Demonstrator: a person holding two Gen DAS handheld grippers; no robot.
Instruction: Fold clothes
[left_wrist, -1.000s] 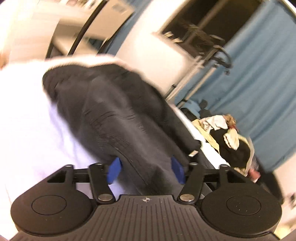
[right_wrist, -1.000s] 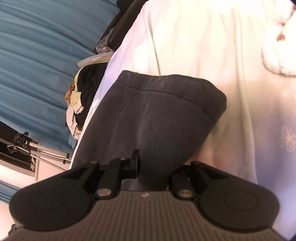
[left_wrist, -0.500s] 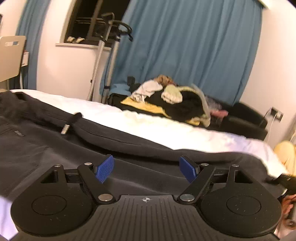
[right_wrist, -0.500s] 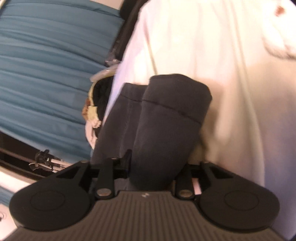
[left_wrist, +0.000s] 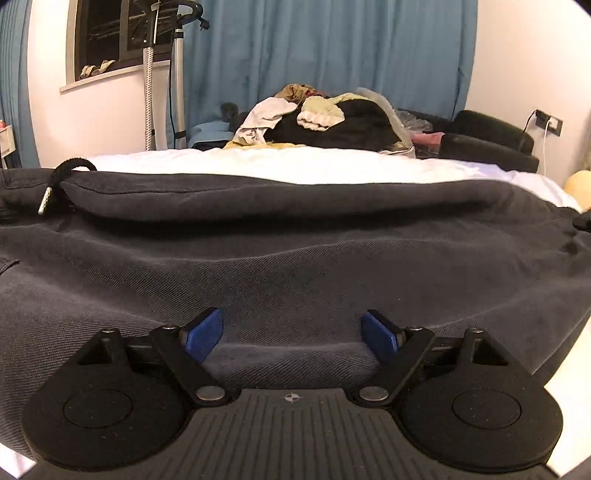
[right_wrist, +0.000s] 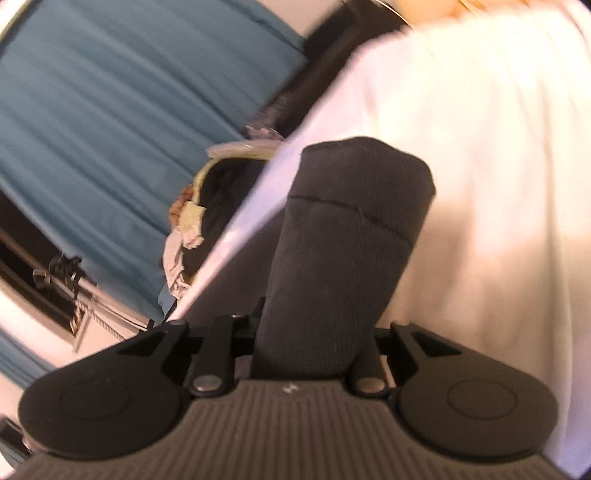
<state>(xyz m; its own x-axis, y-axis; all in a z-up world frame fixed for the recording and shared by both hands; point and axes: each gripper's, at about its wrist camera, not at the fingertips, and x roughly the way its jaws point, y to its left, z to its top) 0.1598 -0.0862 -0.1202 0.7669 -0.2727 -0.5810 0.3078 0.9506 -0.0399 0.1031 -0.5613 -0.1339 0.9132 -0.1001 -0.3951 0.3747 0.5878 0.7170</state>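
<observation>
One dark garment (left_wrist: 295, 258) across my white bed (left_wrist: 295, 166).
My left gripper (left_wrist: 291, 336) has just spread apart, empty; right gripper (right_wrist: 314, 343) clamps the cuff; one clothes pile (left_wrist: 325, 118) far behind.

Dark trousers (left_wrist: 295, 266): matt twill cloth; bedsheet (left_wrist: 295, 166): smooth white cloth

- Our left gripper (left_wrist: 291, 334) has a black ribbed body, two round discs and silver pivot screws.
- Its fingertips (left_wrist: 204, 334) carry blue pads.
- Our right gripper (right_wrist: 314, 347) has the same black build, with a small white mark.
</observation>
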